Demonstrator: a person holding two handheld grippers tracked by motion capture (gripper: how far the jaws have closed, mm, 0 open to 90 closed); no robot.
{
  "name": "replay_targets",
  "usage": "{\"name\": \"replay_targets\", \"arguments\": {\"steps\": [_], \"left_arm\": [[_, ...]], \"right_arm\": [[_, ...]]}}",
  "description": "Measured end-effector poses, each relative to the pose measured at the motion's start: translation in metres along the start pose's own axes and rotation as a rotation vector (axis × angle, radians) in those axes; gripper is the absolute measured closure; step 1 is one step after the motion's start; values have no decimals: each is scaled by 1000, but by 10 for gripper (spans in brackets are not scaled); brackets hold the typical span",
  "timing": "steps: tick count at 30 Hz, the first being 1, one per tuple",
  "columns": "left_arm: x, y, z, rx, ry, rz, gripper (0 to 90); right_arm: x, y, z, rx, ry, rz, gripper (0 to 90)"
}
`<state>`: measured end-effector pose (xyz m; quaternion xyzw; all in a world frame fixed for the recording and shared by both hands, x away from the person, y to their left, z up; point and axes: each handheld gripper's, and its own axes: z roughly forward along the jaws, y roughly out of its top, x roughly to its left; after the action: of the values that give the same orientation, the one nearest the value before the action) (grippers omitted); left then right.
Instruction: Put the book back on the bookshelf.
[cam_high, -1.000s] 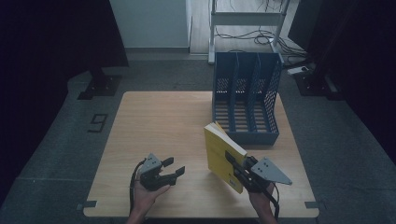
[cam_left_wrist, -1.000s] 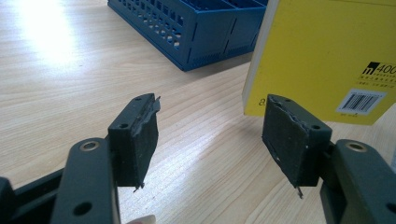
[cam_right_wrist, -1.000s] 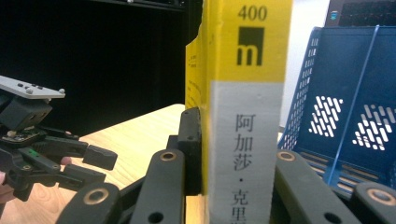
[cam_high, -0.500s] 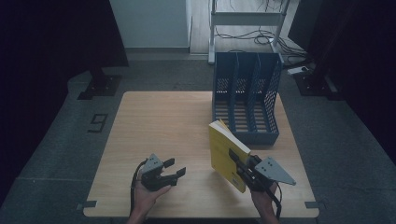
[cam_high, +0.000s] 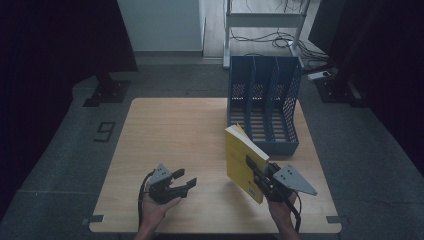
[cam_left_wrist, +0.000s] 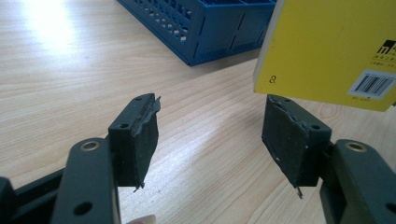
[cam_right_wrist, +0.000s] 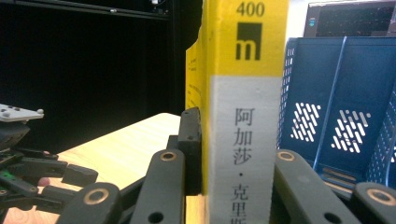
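At the table's near edge, the left gripper is resting at about 7 o'clock with its jaws spread and nothing between them. At 5 o'clock, the right gripper is pinching the book by its spine, jaws pressing either cover, holding it upright. Beyond it, toward 1 o'clock, the blue rack is lying on its back.
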<state>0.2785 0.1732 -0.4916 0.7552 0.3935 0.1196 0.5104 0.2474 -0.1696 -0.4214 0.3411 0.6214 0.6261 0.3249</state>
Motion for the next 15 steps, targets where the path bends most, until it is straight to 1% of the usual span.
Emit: {"name": "replay_targets", "arguments": {"steps": [5, 9, 15], "left_arm": [[1, 0, 0, 5, -6, 0, 359], [1, 1, -1, 2, -8, 1, 358], [2, 1, -3, -1, -7, -4, 358]], "right_arm": [[0, 3, 4, -7, -5, 8, 745], [-1, 9, 9, -15, -7, 5, 744], [-3, 18, 13, -32, -23, 9, 744]]}}
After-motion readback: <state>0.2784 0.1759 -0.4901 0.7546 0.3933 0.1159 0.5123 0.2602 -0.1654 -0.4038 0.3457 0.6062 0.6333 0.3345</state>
